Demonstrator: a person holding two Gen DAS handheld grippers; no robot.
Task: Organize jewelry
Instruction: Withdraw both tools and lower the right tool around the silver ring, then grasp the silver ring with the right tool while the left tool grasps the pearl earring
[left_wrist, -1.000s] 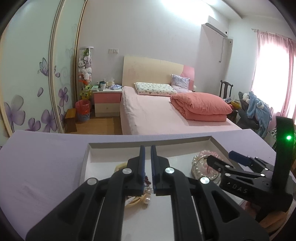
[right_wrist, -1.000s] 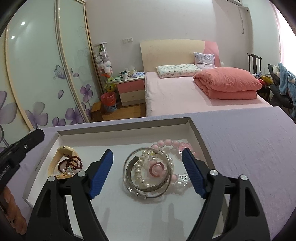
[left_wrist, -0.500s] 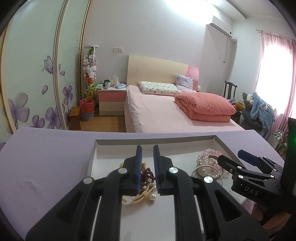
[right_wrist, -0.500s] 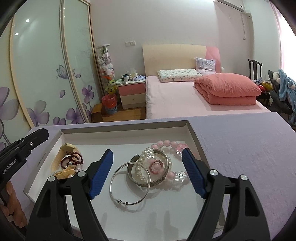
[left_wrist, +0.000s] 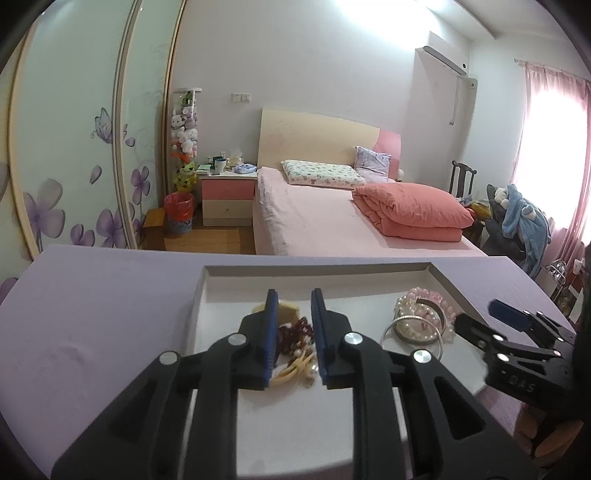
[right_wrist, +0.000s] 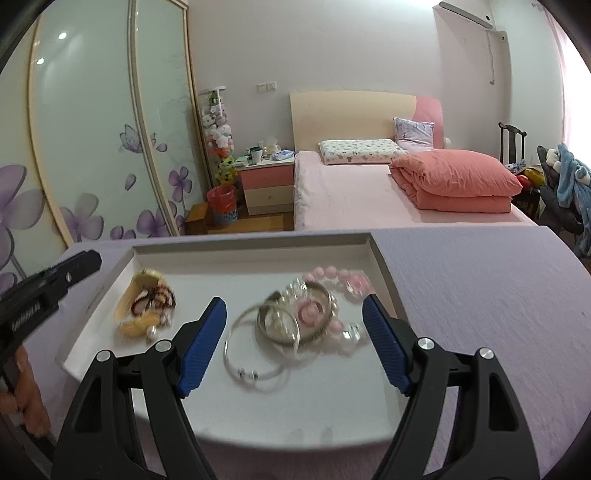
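A: Left wrist view, near to far?
B: Left gripper (left_wrist: 293, 334) up front, jaws opening, narrow gap. Dark red bead bracelet (left_wrist: 293, 334) and cream band (left_wrist: 286, 309) seen thru the gap, lying on tray floor; pads not pressing on them. No grip.
A: And beyond?
B: White tray (left_wrist: 314, 269) on purple tabletop (left_wrist: 92, 314). Right gripper (left_wrist: 480, 325) poking in from right edge, side-on; spread hard to read from here. Silver bangles w/ pearl and pink beads (left_wrist: 421, 317) near tray's right wall, partly cut off by gripper arms.
A: Right wrist view?
B: Right gripper (right_wrist: 293, 343) jaws wide apart, nothing between pads, hovering over tray (right_wrist: 251, 243). Shows what left view hides: thin silver bangle (right_wrist: 255, 354) lying loose, overlapping wider silver cuff (right_wrist: 295, 317) w/ pearl strand and pink ring inside. Pink bead bracelet (right_wrist: 338, 278) behind, by right wall. Slightly blurred.
A: Left pile from there?
B: Whole: cream band (right_wrist: 142, 295) w/ dark beads (right_wrist: 159, 297) across it, pearl at front. Left gripper tip (right_wrist: 55, 277) just outside tray's left wall; bit of hand (right_wrist: 26, 391) below.
A: Far?
B: Bed (right_wrist: 369, 199), pink quilt (right_wrist: 454, 181), nightstand (right_wrist: 266, 184), floral wardrobe doors (right_wrist: 92, 147).
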